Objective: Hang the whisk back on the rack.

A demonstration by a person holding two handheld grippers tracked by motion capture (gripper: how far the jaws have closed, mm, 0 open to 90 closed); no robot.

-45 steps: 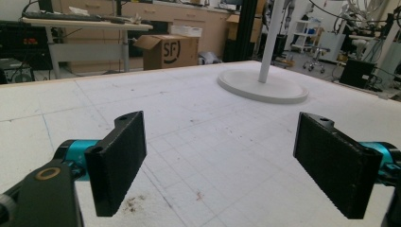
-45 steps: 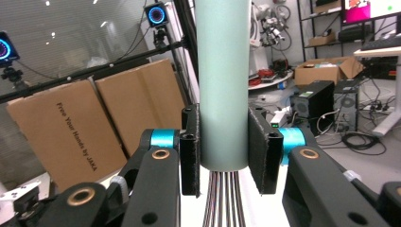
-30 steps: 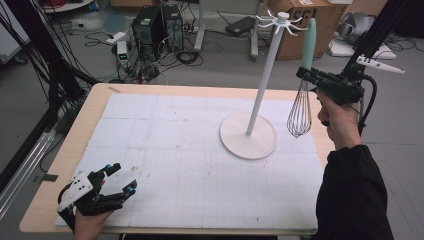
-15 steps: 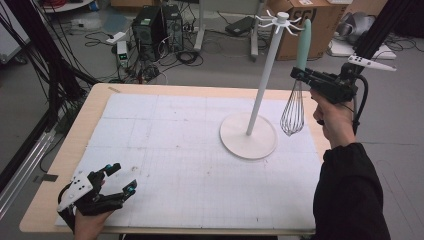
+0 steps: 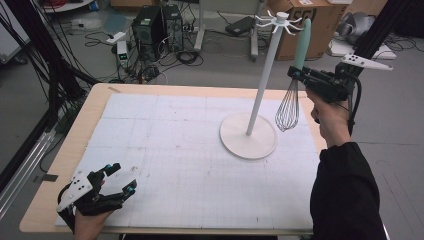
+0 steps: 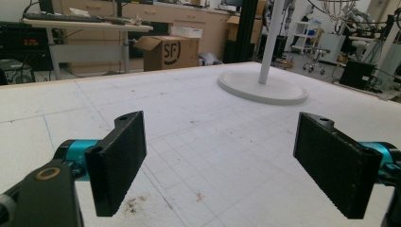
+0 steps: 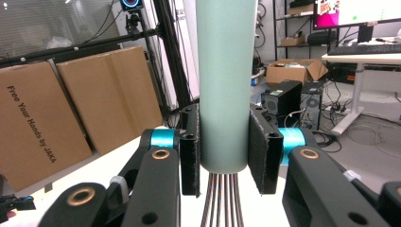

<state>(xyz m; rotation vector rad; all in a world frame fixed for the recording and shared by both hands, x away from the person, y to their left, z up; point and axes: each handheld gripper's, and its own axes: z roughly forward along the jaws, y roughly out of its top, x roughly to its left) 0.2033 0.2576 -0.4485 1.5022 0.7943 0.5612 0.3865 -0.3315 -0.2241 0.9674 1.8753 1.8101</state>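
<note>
Whisk [image 5: 289, 102] hangs upright in the air beside the rack [image 5: 260, 90], above the tabletop [image 5: 175, 140]; light, smooth handle could slip, springy wires, so grip the handle; right tool [image 5: 296, 74] clamps it there; left tool [image 5: 120, 180] wide open, empty.

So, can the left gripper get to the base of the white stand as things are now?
Probably yes. The left gripper sits open at the table's near left corner, and the gridded mat between it and the stand's round base lies bare. The whisk hangs on the far side, held in the right gripper.
</note>
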